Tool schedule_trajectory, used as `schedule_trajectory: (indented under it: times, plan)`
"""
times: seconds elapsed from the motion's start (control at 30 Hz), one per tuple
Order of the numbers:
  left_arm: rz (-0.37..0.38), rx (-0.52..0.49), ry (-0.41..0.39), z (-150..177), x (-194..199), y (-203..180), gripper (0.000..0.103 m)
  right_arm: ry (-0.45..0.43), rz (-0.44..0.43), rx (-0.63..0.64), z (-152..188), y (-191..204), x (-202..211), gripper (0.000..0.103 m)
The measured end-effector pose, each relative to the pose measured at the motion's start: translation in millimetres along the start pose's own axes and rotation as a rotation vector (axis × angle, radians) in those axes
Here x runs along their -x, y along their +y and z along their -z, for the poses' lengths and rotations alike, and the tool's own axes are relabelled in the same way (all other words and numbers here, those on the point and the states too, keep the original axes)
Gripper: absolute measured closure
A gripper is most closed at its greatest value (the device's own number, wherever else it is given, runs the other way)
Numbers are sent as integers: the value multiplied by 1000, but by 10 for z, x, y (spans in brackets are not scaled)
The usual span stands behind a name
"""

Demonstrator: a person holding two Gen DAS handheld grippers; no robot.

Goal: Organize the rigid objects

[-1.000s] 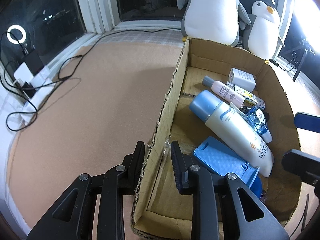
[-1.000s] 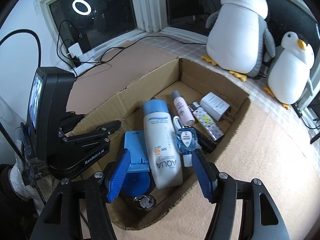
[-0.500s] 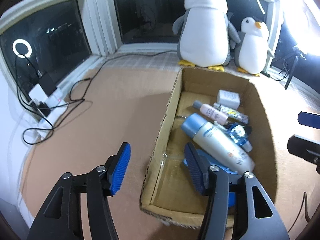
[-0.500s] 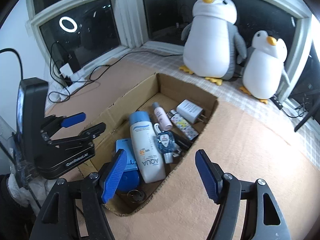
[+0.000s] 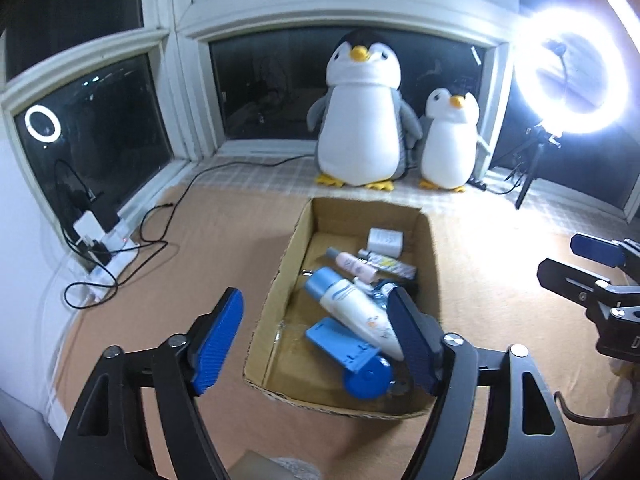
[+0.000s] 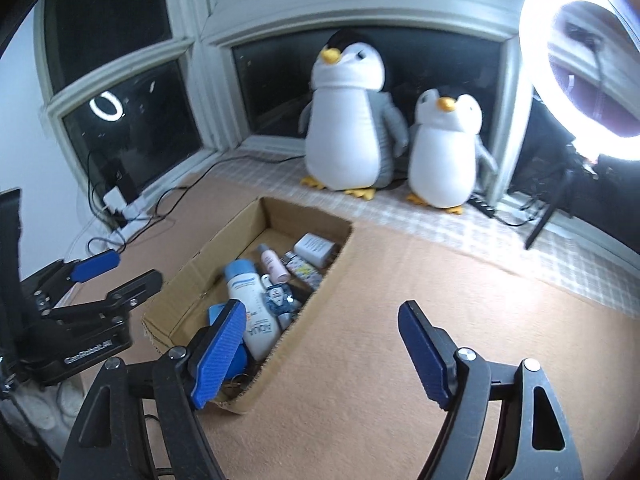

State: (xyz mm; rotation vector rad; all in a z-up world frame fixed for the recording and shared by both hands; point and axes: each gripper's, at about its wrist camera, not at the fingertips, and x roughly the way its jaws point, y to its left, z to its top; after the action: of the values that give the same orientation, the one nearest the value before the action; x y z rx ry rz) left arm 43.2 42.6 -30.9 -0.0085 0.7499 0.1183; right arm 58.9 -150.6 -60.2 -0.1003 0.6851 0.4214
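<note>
All loose items sit inside the cardboard box [image 5: 434,264], twelve o'clock of both tools; worktop [image 6: 400,320] bare. Left tool [image 5: 316,338], right tool [image 6: 322,350] opening, holding nothing. Looks finished.

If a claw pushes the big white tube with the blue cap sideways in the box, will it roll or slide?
The white tube lies on its side and looks rounded, so it would probably roll a little. It leans on the blue holder and is crowded by small items, which likely stop it soon. Its glossy surface may slip under the pads.
</note>
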Motion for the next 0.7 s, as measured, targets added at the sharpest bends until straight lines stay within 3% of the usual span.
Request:
schedule_trajectory:
  times: [0.37,0.7]
  plan:
    - [43,-2,-27,-1,322,-168,23,-67,82,-42,147,-84,404,16]
    - [61,-20,-44,-4,427,-244,23,-90,98,-71,175,-166,529,14]
